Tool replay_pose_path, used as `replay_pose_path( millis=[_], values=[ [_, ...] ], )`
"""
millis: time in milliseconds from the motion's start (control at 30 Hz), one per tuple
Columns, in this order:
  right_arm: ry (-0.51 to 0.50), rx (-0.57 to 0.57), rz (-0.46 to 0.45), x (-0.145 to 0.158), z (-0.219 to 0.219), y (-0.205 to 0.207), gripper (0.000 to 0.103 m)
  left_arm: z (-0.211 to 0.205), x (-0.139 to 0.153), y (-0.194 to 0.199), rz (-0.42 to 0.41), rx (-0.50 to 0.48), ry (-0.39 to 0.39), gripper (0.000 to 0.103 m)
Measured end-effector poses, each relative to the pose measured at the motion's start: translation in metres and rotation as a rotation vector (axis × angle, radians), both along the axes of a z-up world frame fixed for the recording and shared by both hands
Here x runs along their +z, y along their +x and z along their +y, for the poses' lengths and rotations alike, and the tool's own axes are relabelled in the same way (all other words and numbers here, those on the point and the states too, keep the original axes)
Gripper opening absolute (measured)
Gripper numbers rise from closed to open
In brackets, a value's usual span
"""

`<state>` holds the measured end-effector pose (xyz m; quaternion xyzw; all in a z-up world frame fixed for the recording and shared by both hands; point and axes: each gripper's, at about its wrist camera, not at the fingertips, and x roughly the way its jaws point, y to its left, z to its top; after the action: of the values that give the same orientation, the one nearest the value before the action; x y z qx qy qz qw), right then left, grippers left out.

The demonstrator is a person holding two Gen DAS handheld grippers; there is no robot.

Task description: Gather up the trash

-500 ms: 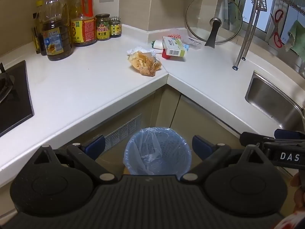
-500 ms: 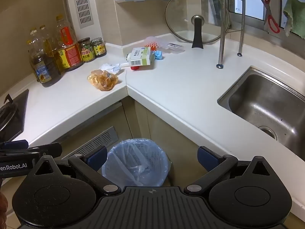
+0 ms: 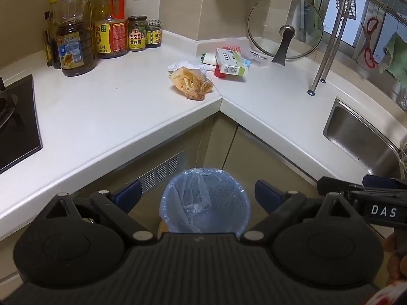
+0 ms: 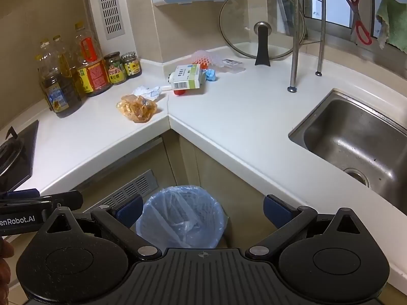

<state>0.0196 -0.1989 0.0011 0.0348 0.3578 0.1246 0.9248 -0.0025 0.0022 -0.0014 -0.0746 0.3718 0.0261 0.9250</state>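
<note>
Trash lies in the corner of the white counter (image 3: 114, 106): a crumpled yellow snack bag (image 3: 190, 82) (image 4: 137, 108), a white crumpled tissue (image 3: 184, 64) (image 4: 148, 91), a green-white carton box (image 3: 231, 62) (image 4: 188, 77) over a red cap (image 3: 219, 72), a blue wad (image 4: 211, 75) and a pink mesh piece (image 4: 206, 57). A blue bin with a plastic liner (image 3: 204, 200) (image 4: 182, 219) stands on the floor below the corner. My left gripper (image 3: 197, 193) and right gripper (image 4: 203, 207) are open and empty, above the bin and well short of the trash.
Oil bottles and jars (image 3: 101, 35) line the back left wall. A stove (image 3: 15, 119) is at far left. A glass lid (image 3: 285, 28) leans at the back. A rack leg (image 3: 318, 76) and steel sink (image 4: 356, 137) are at right.
Both grippers have shifted slightly; the view has barely changed. Nothing was taken hold of or moved on the counter.
</note>
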Motion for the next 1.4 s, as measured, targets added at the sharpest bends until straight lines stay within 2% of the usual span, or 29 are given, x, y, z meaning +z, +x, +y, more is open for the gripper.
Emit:
replay_pose_path(
  millis=[1400],
  values=[
    [0.004, -0.004, -0.002, 0.0027, 0.0002, 0.0001, 0.101, 0.0001, 0.0023, -0.0001, 0.000, -0.005, -0.013, 0.094]
  ],
)
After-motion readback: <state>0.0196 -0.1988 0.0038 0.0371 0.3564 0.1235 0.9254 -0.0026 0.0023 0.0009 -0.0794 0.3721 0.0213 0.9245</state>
